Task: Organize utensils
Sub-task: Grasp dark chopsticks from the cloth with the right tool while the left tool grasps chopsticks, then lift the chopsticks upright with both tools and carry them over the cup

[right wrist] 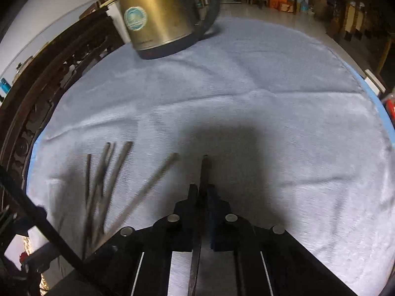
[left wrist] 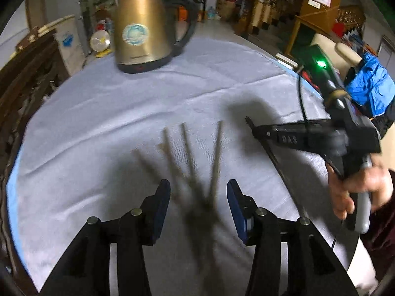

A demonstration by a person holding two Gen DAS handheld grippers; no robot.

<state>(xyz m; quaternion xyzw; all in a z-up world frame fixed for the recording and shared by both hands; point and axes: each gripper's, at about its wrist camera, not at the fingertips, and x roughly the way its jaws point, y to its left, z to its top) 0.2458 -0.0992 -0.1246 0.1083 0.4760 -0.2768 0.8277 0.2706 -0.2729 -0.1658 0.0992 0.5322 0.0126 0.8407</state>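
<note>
Several dark chopsticks (left wrist: 187, 148) lie fanned out on the pale blue cloth (left wrist: 98, 111), blurred, their near ends crossing. My left gripper (left wrist: 198, 185) hangs open just above that crossing, and its blue pads (left wrist: 163, 197) touch nothing. The right gripper (left wrist: 251, 125) comes in from the right, held by a person's hand (left wrist: 358, 187). In the right wrist view the right gripper (right wrist: 203, 188) is shut on a single dark chopstick (right wrist: 204, 167), whose end sticks out ahead of the fingers. The loose chopsticks (right wrist: 103, 180) lie to its left.
A brass-coloured electric kettle (left wrist: 140, 29) (right wrist: 160, 12) stands at the far side of the cloth (right wrist: 271, 123). A carved dark wooden rail (right wrist: 37, 98) runs along the left edge. A black cable (right wrist: 49, 227) crosses the lower left corner. Cluttered shelves and furniture stand beyond the table.
</note>
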